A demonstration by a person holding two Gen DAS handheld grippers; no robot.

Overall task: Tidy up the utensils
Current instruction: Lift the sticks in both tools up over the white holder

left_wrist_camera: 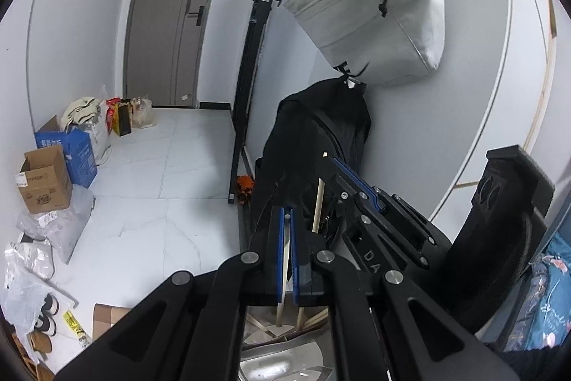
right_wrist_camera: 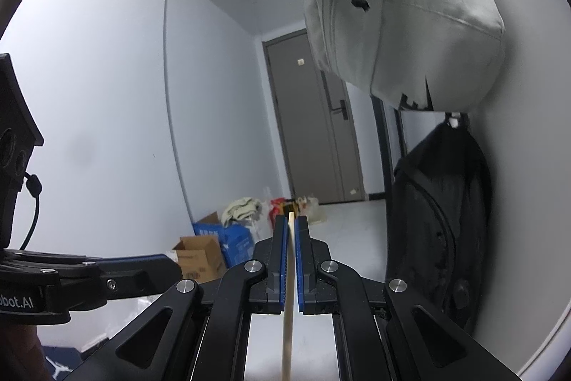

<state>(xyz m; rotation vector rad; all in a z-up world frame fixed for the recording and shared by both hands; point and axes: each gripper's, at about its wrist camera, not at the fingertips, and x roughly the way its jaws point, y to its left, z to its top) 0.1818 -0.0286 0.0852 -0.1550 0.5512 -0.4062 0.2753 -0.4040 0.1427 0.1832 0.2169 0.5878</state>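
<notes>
Two grippers are each pinching a pale wooden chopstick, and both are raised well above the surface where the other utensils are lying. The right gripper (right_wrist_camera: 291,238) is holding its chopstick (right_wrist_camera: 288,309) between narrow blue-padded fingers (right_wrist_camera: 282,259), the stick running lengthwise along the finger line with its tip just clearing the far end of the pads. The left gripper (left_wrist_camera: 285,238) is likewise clamping a second chopstick (left_wrist_camera: 283,270), which is passing down between its fingers (left_wrist_camera: 295,256) toward the near lower edge of the view. Below it, more loose chopsticks (left_wrist_camera: 310,318) and a metal spoon-like piece (left_wrist_camera: 282,370) are lying on a surface that is only partly visible. In the left wrist view the right gripper is sitting close on the right, its stick standing nearly upright. To do this step well, the two sticks are best brought parallel, ends levelled, before being set down together as a pair; the likely fault is a stick pivoting in so narrow a pinch. The destination holder is not showing in either view.
</notes>
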